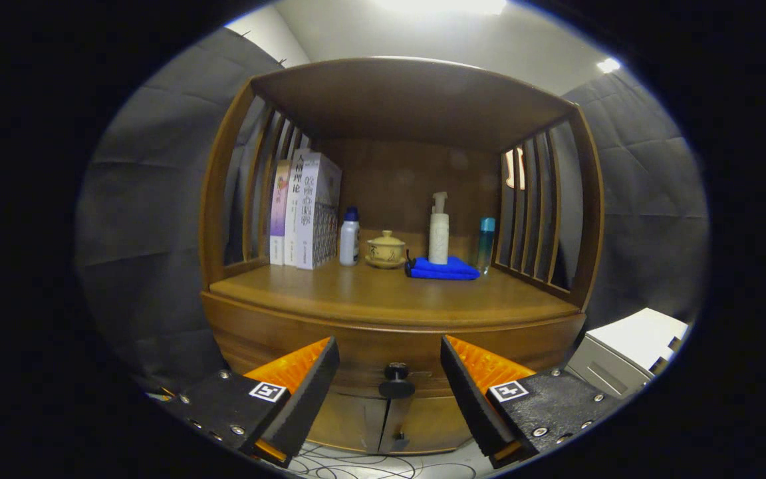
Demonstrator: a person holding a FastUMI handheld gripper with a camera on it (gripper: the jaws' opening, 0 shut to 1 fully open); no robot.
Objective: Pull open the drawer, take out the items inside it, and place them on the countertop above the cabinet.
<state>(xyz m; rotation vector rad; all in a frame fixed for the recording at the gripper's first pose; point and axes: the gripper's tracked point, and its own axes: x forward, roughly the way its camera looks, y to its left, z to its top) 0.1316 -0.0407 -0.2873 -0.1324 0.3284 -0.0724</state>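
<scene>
A wooden cabinet stands ahead with a closed drawer (370, 349) under its countertop (383, 293). The drawer's dark round knob (396, 380) sits between my two fingers, a little beyond their tips. My gripper (389, 356) is open, with nothing held. What lies inside the drawer is hidden. Two small cabinet doors (383, 419) sit below the drawer.
On the countertop stand books (303, 209) at the left, a white bottle with a blue cap (350, 236), a lidded ceramic cup (386, 249), a white pump bottle (439, 229), a folded blue cloth (443, 269) and a teal bottle (485, 243). A white box (629, 349) stands right of the cabinet.
</scene>
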